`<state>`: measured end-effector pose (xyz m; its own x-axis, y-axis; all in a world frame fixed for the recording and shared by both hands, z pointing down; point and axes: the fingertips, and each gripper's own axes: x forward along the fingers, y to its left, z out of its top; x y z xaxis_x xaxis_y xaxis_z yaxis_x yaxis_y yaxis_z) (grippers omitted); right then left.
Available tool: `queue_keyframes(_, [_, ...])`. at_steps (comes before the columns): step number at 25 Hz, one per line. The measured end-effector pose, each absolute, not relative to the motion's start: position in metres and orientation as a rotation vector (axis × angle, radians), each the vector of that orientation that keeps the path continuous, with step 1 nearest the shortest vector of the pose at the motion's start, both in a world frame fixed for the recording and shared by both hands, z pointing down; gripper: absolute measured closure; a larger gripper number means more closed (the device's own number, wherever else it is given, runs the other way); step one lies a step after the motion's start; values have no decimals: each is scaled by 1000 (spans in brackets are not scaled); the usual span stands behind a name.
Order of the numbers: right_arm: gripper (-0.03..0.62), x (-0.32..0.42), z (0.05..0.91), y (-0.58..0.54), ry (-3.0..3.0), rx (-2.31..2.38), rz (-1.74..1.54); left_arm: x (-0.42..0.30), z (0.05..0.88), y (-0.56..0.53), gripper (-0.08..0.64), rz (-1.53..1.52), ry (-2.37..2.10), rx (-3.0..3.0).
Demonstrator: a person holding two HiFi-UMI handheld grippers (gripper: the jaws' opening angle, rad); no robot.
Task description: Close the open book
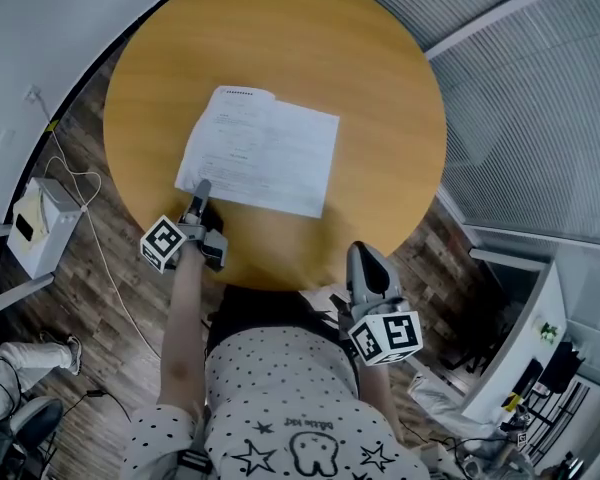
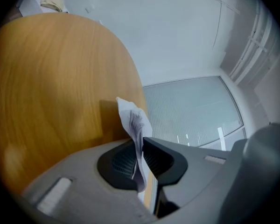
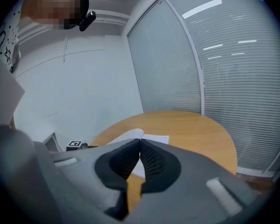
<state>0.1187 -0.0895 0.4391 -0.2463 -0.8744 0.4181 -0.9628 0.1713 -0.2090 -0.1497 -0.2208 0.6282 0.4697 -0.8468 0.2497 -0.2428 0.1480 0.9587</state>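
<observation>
An open book (image 1: 260, 150) with white printed pages lies flat on the round wooden table (image 1: 280, 38). My left gripper (image 1: 202, 187) sits at the book's near left corner. In the left gripper view a crumpled corner of a page (image 2: 134, 119) stands up between the jaws, and the left gripper (image 2: 141, 143) is shut on it. My right gripper (image 1: 365, 256) hovers over the table's near edge, apart from the book, shut with nothing in it. In the right gripper view the book (image 3: 151, 138) lies beyond the right gripper (image 3: 140, 142).
A white box (image 1: 38, 226) and cables lie on the wooden floor left of the table. Blind-covered glass walls (image 1: 540, 118) curve round the right side. White furniture (image 1: 525, 343) stands at lower right. The person's body is close against the table's near edge.
</observation>
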Motion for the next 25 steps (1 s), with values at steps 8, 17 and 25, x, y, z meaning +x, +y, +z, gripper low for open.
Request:
queue_keyframes(8, [588,125,436,-83,-2224,1828,633,-143,604,-220,538,-561,-1030,1554])
queue_keyframes(17, [588,141,422,-73,-2201,1900,596,-135,590,-218,541,-527,-1011,1621])
queue_keyframes(25, [588,170,404,-62,-2168,2025,534,-130,580,-219,541,-456,-1056,1707])
